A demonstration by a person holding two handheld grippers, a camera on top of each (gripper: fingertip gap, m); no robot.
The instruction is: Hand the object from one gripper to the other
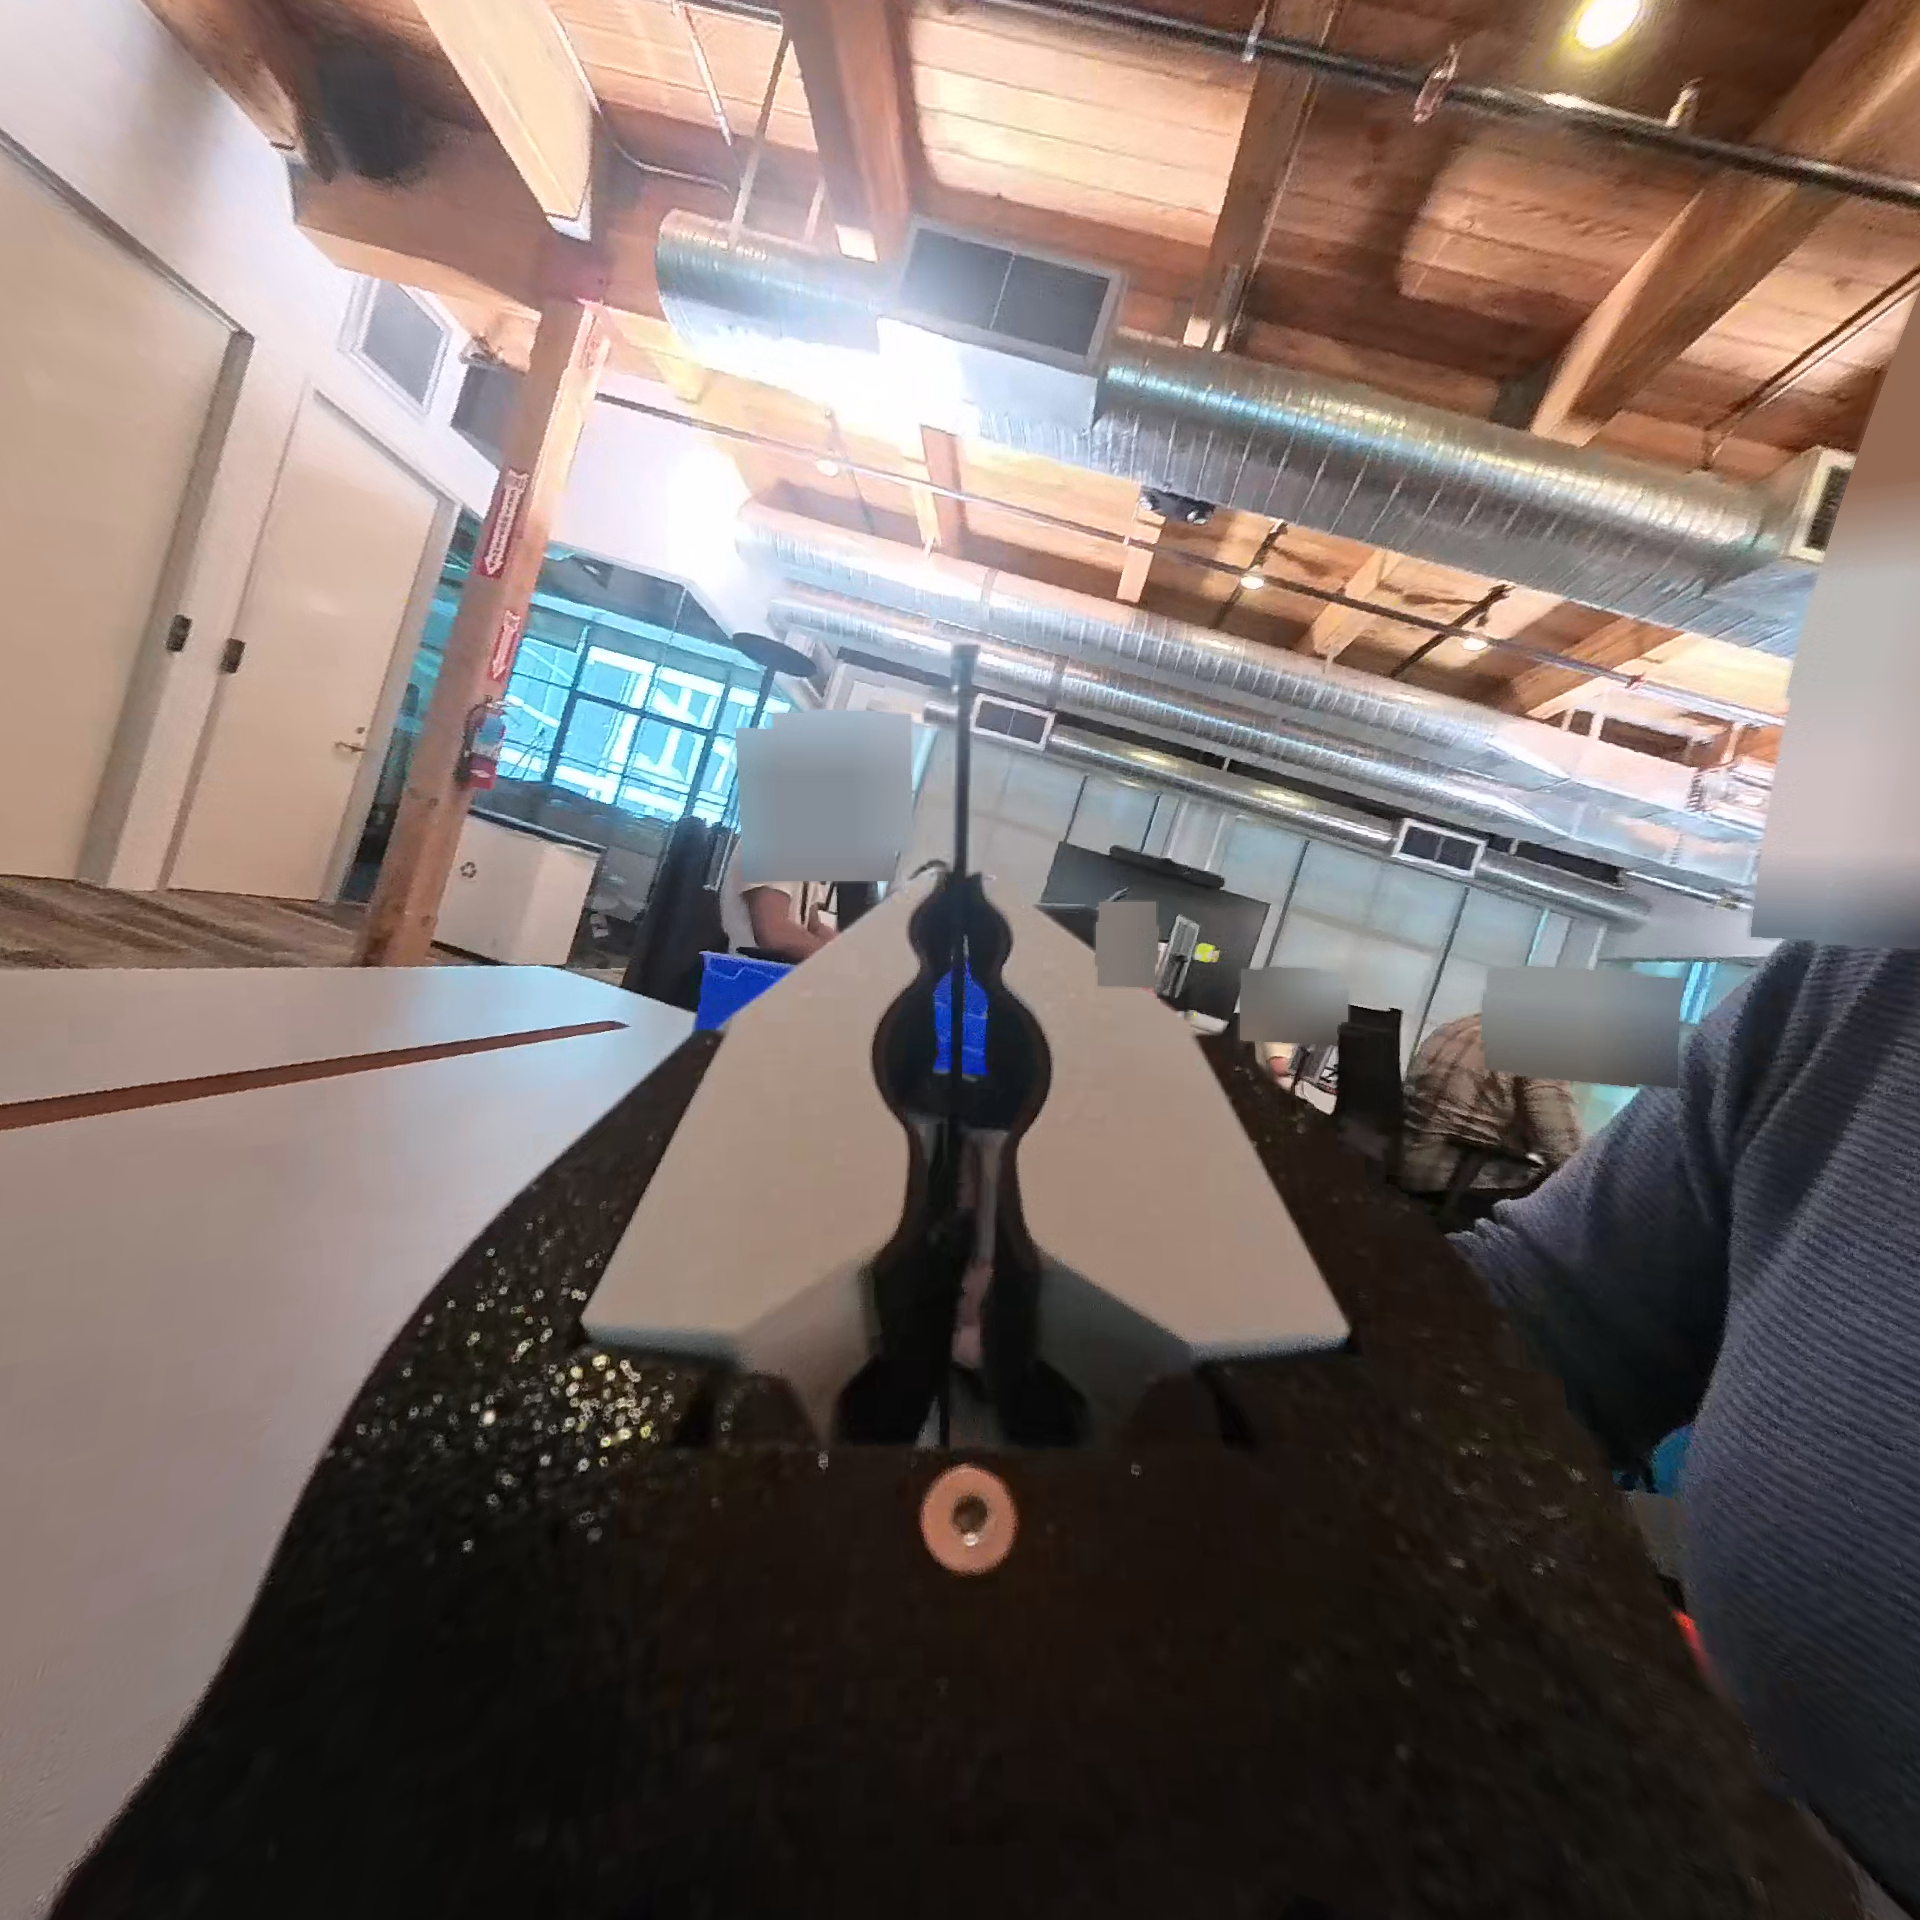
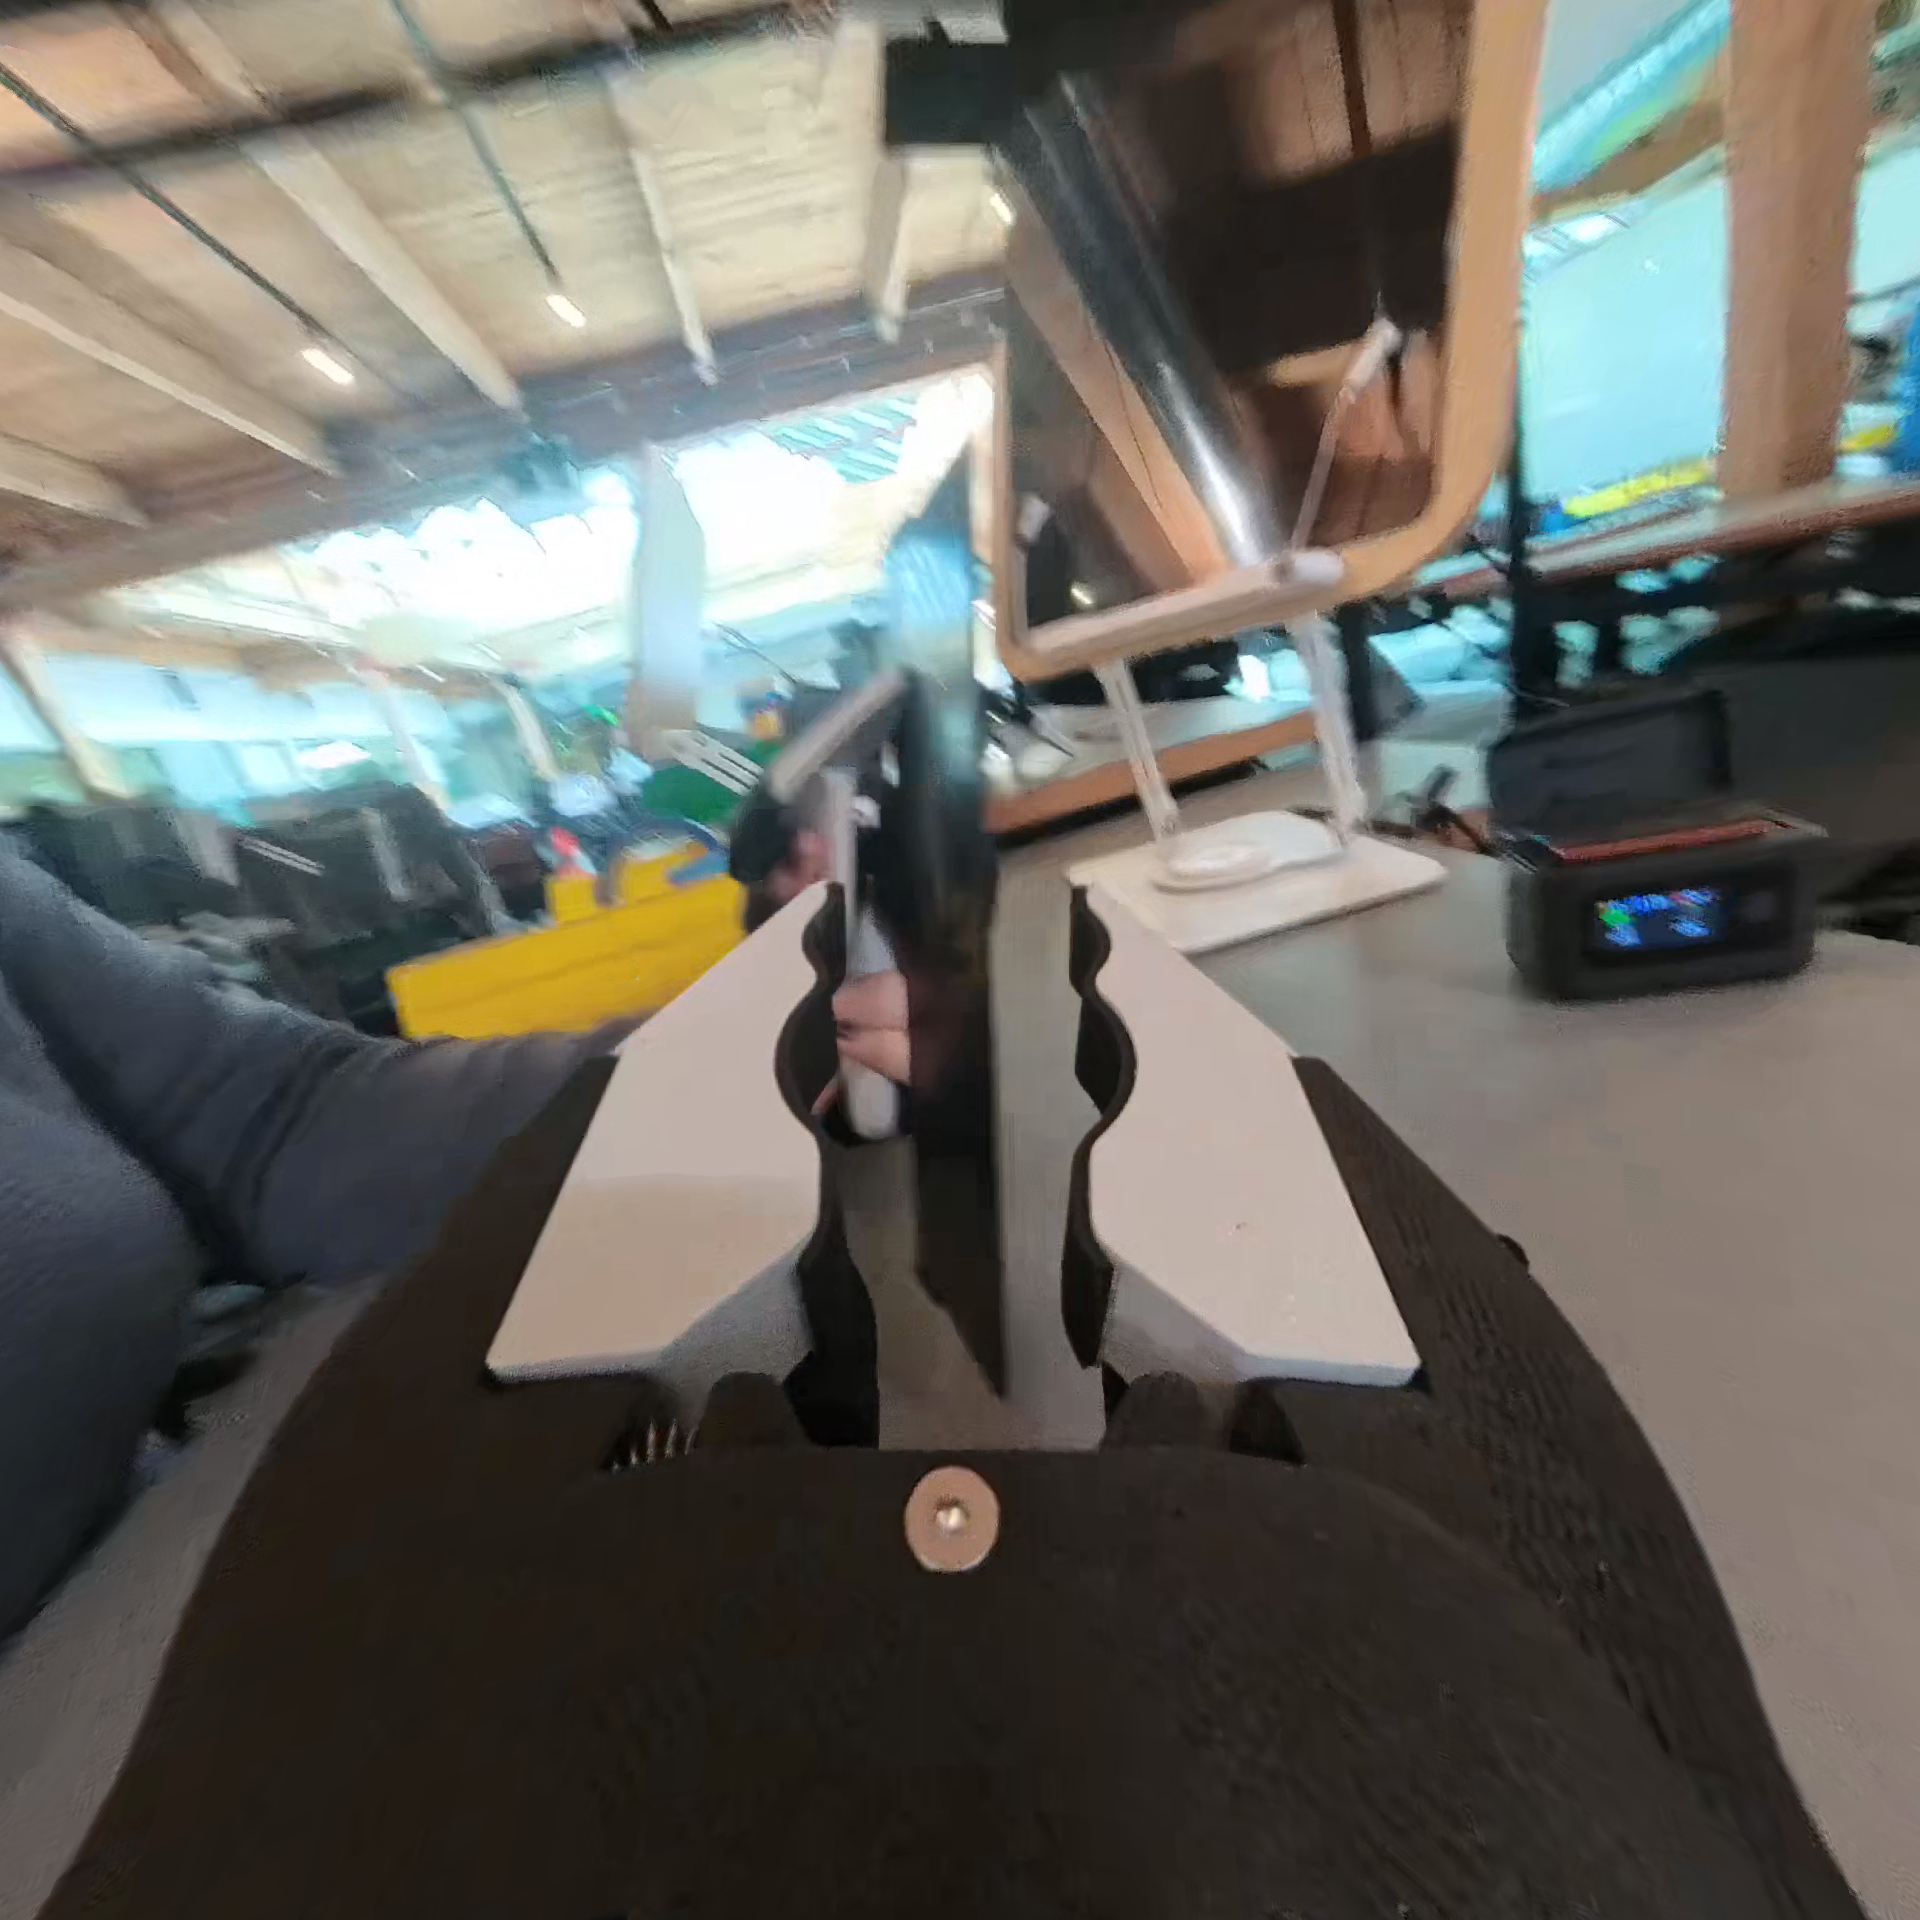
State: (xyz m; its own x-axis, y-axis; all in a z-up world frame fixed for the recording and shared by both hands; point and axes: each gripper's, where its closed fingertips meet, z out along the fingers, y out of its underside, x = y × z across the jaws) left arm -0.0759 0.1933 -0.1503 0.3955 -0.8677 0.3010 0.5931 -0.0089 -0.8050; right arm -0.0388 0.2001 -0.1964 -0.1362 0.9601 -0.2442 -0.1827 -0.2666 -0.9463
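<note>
This is an open-plan office or lab space in a converted industrial building, with exposed wooden beams (image 1: 1704, 270) and silver spiral ventilation ducts (image 1: 1423, 468) running under a plank ceiling. White doors (image 1: 312, 665) line the left wall, a red fire extinguisher (image 1: 484, 740) hangs on a timber post (image 1: 488, 665), and large grid windows (image 1: 634, 727) close the far end, where people sit at desks with monitors (image 1: 1153, 904). The right wrist view shows a grey worktable (image 2: 1558, 1195) carrying a tilted wood-framed screen on a white stand (image 2: 1247, 582) and a small black device with a lit display (image 2: 1662, 904), with yellow bins (image 2: 582, 956) beyond.
</note>
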